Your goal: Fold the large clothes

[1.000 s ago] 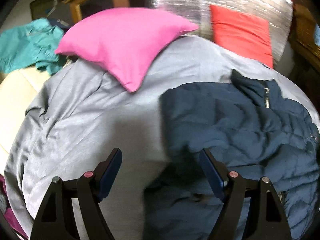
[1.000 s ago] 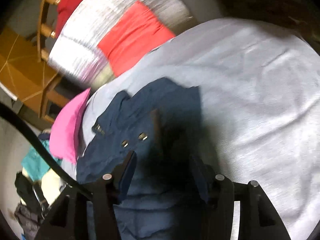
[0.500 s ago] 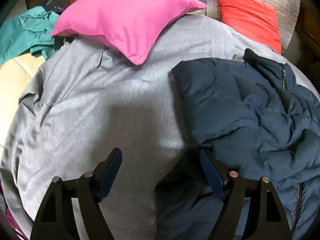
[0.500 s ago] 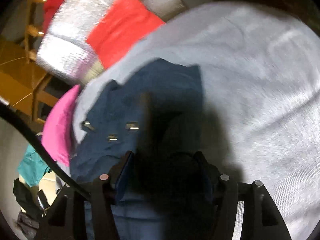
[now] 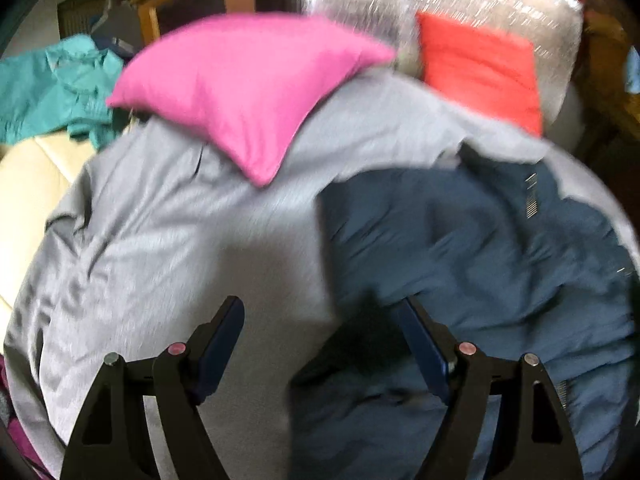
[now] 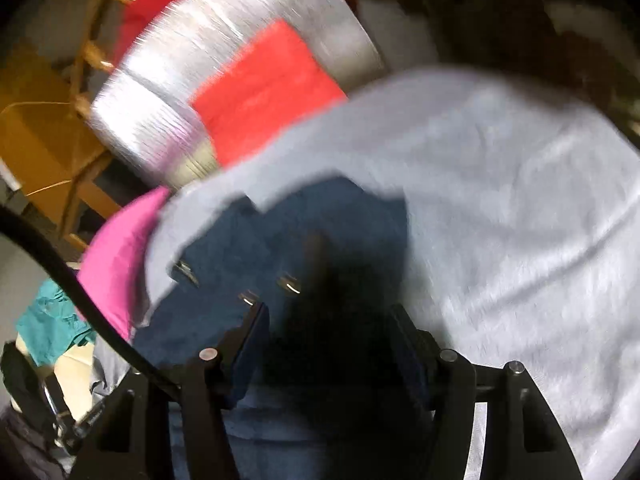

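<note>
A navy puffer jacket (image 5: pixel 472 252) lies crumpled on the grey bed cover (image 5: pixel 168 232), on the right in the left wrist view. My left gripper (image 5: pixel 322 320) is open and empty, above the jacket's left edge. In the right wrist view the jacket (image 6: pixel 280 248) lies under my right gripper (image 6: pixel 328 328), which is open above dark, shadowed jacket fabric. Metal snaps (image 6: pixel 290 284) show on the jacket. Both views are blurred.
A pink pillow (image 5: pixel 248 92) lies on the cover behind the jacket. A red cushion (image 5: pixel 480 68) leans on a silver padded panel (image 5: pixel 460 4). A teal garment (image 5: pixel 52 84) lies at the far left. Wooden furniture (image 6: pixel 44 152) stands beyond the bed.
The left wrist view has pulled back and tilted up, so the pillow and jacket sit lower in view. The right wrist view has shifted slightly. Both grippers stay open.
</note>
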A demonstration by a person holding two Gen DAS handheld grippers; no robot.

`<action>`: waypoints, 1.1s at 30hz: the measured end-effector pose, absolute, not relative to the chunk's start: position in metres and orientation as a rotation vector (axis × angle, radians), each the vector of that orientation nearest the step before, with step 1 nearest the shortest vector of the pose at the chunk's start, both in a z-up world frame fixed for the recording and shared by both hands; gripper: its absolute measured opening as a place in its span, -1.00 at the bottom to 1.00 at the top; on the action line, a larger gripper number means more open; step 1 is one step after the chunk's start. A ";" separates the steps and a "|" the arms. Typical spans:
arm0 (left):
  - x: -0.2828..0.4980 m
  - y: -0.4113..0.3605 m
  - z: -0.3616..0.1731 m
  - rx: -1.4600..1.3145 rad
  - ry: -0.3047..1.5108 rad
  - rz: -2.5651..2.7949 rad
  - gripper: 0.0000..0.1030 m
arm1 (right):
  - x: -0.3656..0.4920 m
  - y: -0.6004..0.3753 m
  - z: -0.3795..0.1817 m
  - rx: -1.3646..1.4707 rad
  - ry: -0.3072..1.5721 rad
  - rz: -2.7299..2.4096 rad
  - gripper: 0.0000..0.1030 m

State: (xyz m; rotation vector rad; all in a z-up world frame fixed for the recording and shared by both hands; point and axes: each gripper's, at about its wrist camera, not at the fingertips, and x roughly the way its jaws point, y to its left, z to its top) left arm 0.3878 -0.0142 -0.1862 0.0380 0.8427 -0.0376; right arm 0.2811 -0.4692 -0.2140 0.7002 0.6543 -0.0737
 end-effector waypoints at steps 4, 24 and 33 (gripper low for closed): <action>0.381 -0.036 -0.173 0.051 0.770 -0.110 0.56 | 0.281 -0.440 -0.197 0.621 0.596 0.063 -0.03; 0.374 -0.066 -0.206 -0.116 1.066 -0.360 0.57 | 0.303 -0.403 -0.244 0.884 0.905 0.384 0.39; 0.365 -0.050 -0.236 -0.495 1.186 -0.454 0.57 | 0.280 -0.403 -0.292 1.226 0.929 0.307 0.50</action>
